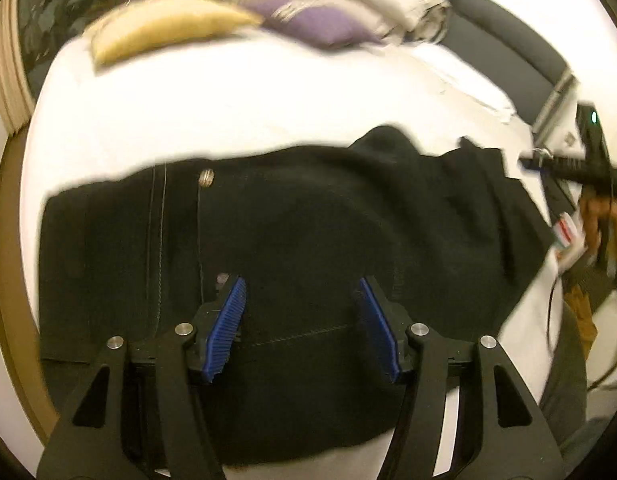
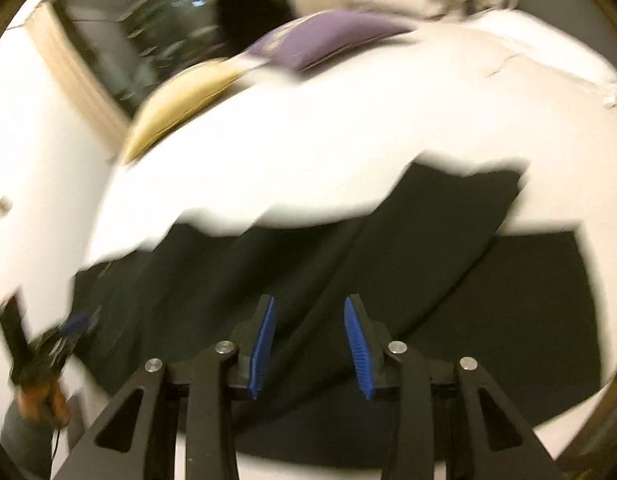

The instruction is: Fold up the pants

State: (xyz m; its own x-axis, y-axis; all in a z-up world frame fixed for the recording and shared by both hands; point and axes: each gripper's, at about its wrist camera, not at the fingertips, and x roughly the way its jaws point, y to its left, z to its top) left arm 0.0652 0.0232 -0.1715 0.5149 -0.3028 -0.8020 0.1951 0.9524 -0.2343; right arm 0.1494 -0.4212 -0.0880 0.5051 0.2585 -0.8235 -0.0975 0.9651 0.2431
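Both tools agape above black pants (image 1: 308,220), white bed (image 1: 228,100) beyond

Pants (image 1: 308,216) flat on bed (image 1: 228,100), pillows (image 1: 164,24) behind

Each tool, left (image 1: 301,286) and right (image 2: 308,304), has black plastic linkage arms with silver round pins and ribbed blue pads (image 1: 228,328). A grey sleeve (image 2: 18,436) shows lower left.
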